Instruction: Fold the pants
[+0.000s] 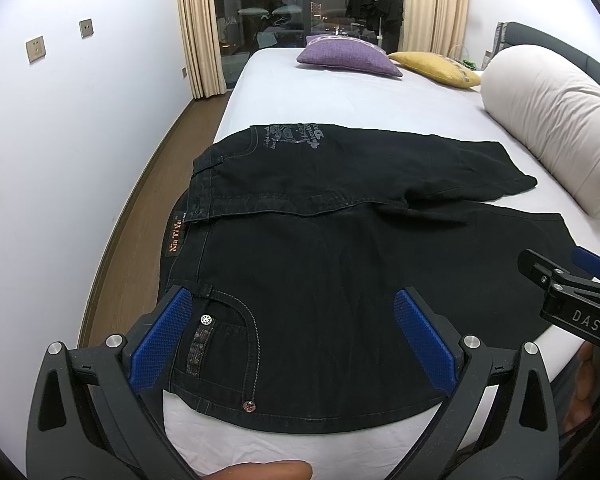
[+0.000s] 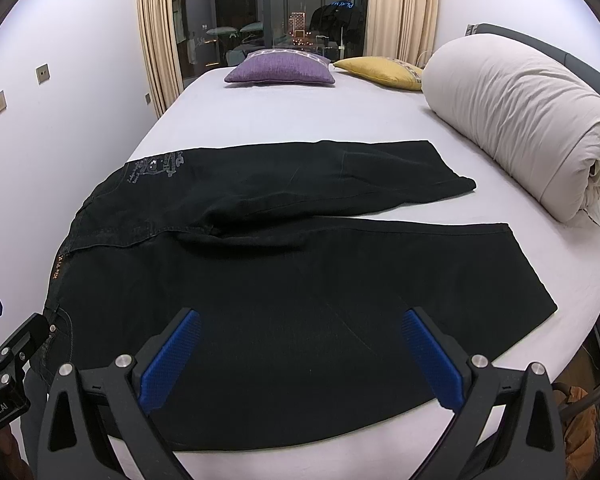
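Black jeans (image 1: 320,264) lie spread on the white bed, waistband to the left, both legs running right; they also show in the right wrist view (image 2: 284,272). The far leg (image 2: 340,176) lies apart from the near leg, with a gap of sheet between them. My left gripper (image 1: 292,312) is open and empty, hovering over the near pocket and waistband. My right gripper (image 2: 300,332) is open and empty over the near leg's thigh. The right gripper shows at the right edge of the left view (image 1: 572,292), the left gripper at the left edge of the right view (image 2: 16,356).
A rolled white duvet (image 2: 520,120) lies along the bed's right side. A purple pillow (image 2: 280,70) and a yellow pillow (image 2: 380,72) sit at the far end. A white wall (image 1: 60,140) and a strip of wood floor (image 1: 140,200) run along the left.
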The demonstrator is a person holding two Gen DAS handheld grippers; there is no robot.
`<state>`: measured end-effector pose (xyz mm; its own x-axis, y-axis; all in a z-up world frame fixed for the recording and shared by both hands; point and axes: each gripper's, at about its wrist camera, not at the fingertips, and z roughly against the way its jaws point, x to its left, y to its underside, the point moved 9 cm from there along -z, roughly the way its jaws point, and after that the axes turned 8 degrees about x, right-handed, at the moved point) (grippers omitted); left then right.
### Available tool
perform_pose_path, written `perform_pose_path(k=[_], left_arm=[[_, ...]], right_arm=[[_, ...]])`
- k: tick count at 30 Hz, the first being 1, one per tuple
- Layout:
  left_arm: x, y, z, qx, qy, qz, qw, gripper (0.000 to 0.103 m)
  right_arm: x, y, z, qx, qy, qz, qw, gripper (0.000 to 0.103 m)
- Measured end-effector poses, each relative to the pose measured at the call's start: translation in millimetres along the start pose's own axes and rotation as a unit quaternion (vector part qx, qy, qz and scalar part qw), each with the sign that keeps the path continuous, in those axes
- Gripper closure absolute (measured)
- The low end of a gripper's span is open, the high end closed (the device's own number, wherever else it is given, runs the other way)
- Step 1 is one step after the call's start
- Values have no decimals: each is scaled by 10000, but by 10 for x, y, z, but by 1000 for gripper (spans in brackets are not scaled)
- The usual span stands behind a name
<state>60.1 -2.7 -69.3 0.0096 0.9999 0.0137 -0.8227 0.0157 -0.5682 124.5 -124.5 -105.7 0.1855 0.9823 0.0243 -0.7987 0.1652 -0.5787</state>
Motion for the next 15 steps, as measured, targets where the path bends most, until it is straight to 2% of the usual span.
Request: perform_pose_path(k=[15], left_arm=[[-17, 15, 4, 11, -1, -2, 10000, 0]], right_arm=[[11, 38, -16, 16, 3, 14, 10000, 0]])
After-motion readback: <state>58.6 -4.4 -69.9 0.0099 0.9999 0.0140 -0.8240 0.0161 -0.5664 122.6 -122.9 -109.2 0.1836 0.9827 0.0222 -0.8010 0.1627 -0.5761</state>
